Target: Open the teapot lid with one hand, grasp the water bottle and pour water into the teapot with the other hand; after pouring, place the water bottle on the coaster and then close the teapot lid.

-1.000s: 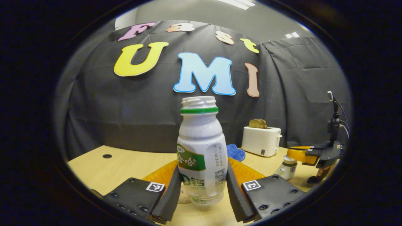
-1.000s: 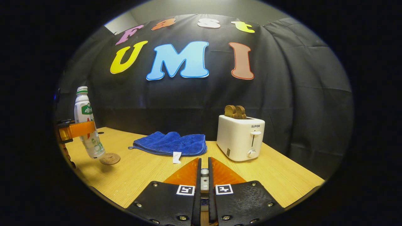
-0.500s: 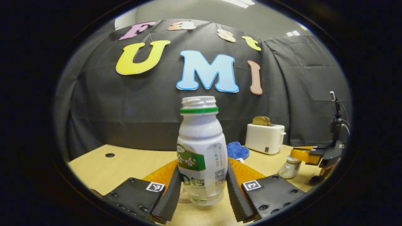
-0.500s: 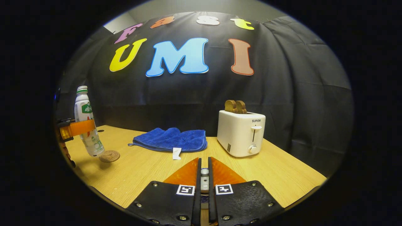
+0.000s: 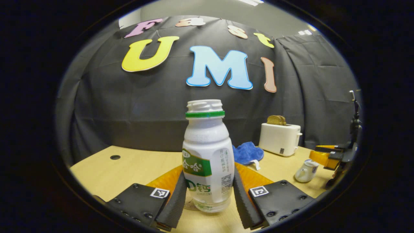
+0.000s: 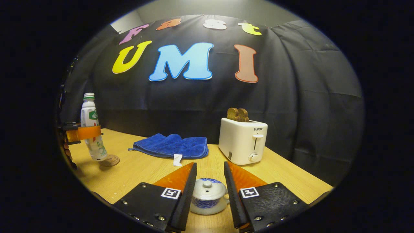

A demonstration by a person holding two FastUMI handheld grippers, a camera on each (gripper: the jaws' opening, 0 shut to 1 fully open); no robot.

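Teapot (image 6: 208, 200) is sitting on the wooden table (image 6: 152, 176) between the fingers of the right gripper (image 6: 208, 194), lid (image 6: 208, 190) on, knob up. Both fingers are standing spread apart, one on each side of the pot, left one just beside its wall, right one near the handle side; neither is pressing on it as far as I can tell. Right gripper is released, gripping nothing.

In the left gripper view the teapot (image 5: 305, 171) is showing small at far right on the table (image 5: 129, 168), with the right gripper (image 5: 328, 158) hanging just beside and above it.

Bottle (image 5: 208, 155) is standing upright, uncapped, green ring around the neck, held between the fingers of the left gripper (image 5: 208, 200). Both fingers are pressing on its lower body, one per side, so the left gripper is clenched on the bottle. Bottle base is sitting low, at or just over the coaster, whose edge is peeking out behind the left finger; contact with the coaster cannot be told here.

In the right gripper view the bottle (image 6: 92, 129) is showing far left, clamped by the left gripper (image 6: 84, 132), slightly tilted, its base just beside the round coaster (image 6: 110, 160), touching or slightly above its edge.

Blue cloth (image 6: 169, 146) is lying near the back of the table, white toaster (image 6: 242, 140) with toast (image 6: 237, 114) to its right.
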